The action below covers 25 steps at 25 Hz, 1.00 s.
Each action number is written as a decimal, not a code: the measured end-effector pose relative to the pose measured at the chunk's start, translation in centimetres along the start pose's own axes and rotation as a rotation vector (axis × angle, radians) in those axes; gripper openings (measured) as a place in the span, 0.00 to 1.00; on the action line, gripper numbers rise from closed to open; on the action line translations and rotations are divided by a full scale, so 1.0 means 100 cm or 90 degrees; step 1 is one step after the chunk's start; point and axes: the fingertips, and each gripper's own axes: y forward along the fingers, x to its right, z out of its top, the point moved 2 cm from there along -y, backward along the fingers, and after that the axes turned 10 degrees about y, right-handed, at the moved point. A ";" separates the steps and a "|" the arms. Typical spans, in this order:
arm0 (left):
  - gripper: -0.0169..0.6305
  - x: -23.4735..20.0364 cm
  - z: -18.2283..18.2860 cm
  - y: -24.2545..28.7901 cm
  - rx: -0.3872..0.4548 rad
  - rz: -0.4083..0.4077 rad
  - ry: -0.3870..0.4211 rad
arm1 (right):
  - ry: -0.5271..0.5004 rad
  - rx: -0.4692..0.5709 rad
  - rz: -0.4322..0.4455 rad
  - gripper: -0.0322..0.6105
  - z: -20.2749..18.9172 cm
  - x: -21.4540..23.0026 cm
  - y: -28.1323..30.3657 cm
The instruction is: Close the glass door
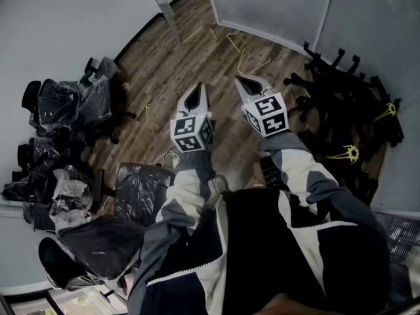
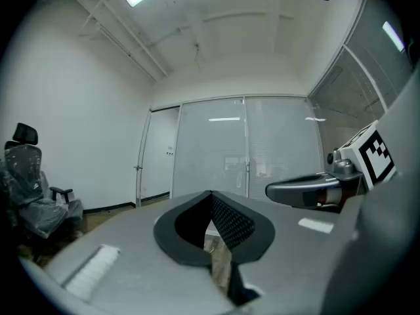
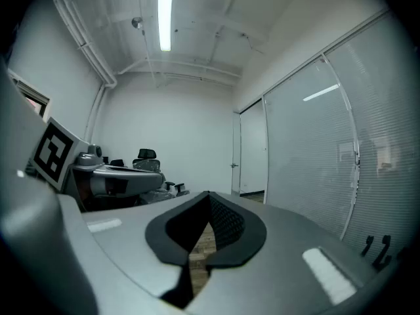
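- Several black office chairs wrapped in clear plastic (image 1: 65, 110) stand at the far left, well apart from both grippers and not involved in the task.
- Clear glass door with a metal edge post and handle (image 1: 167, 15) is at the far end of the room, left of the frosted glass partition (image 1: 275, 5). The foot of its edge post stands on the wood-plank floor (image 1: 216, 64), away from the wall line, so the door appears swung open into the room. Judgement: not closed.
- Left gripper (image 1: 198, 90), with its grey two-jaw body, is held level in front of the person. The jaw tips meet with nothing between them. It is well apart from the door.
- Right gripper (image 1: 246, 81) is beside the left one and pitched slightly down. Its jaws are together and empty, also well apart from the door.
- Black chair bases (image 1: 341, 90) lie heaped at the right.
- Progress: no contact with the door yet. Remaining steps are to approach, engage the door edge or handle, and swing it to the frame.
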 end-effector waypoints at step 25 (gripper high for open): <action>0.03 -0.059 -0.011 0.013 0.017 0.003 0.000 | 0.000 -0.013 0.023 0.06 -0.004 -0.026 0.053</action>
